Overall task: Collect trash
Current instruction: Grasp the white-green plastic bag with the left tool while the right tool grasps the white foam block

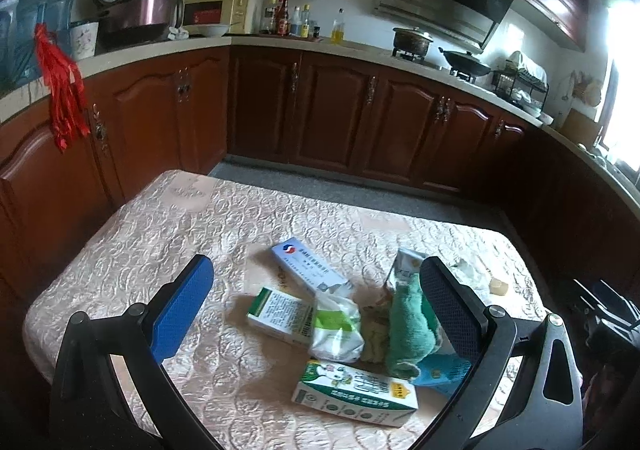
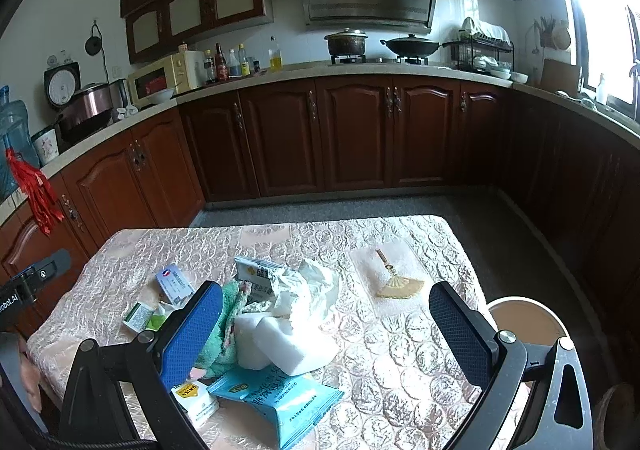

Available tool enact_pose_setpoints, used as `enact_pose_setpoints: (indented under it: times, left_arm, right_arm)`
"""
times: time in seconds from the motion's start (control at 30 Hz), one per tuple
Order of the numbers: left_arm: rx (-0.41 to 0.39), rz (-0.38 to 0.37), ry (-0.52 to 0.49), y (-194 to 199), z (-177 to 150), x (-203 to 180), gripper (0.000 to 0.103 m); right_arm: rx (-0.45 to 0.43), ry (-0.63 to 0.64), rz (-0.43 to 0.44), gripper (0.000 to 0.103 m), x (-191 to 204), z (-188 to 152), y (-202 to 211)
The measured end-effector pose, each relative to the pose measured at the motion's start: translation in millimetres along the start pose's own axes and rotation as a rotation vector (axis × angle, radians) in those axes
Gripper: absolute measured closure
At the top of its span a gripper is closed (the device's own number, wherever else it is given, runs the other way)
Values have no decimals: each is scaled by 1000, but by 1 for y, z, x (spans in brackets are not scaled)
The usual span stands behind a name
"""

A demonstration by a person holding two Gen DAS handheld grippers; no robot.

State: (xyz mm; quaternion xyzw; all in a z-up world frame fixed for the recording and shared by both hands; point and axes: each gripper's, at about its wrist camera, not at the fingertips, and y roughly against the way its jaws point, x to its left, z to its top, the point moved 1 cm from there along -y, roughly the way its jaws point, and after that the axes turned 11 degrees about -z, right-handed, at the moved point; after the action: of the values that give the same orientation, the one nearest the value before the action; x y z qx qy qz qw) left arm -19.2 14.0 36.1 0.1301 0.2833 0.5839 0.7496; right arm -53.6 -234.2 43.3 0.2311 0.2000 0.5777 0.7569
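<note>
On tablecloth [image 2: 400, 350] — crumpled, boxy trash heap [image 2: 280, 330]

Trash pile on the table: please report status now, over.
Left gripper open, empty. Right gripper open, empty. Trash pile on the table, nothing collected. Green cloth lies among it.

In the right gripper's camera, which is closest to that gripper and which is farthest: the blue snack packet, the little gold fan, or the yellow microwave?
From the right gripper:
1. Blue snack packet, just below, between the fingers, on the table.
2. Gold fan, farther up the table, right of middle.
3. Yellow microwave, far off on the counter, left.
</note>
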Motion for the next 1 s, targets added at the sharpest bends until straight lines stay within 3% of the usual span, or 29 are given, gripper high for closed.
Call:
enact_pose_setpoints:
  times: [0.67,1.0]
  left_arm:
    - [124,9,-27,-32,-20,1,0]
    - [226,-34,-54,-58,-34,9,1]
  right_arm:
    - [36,19,6,1,-1,-5,-10]
    - [155,53,82,1,-7,-18,-38]
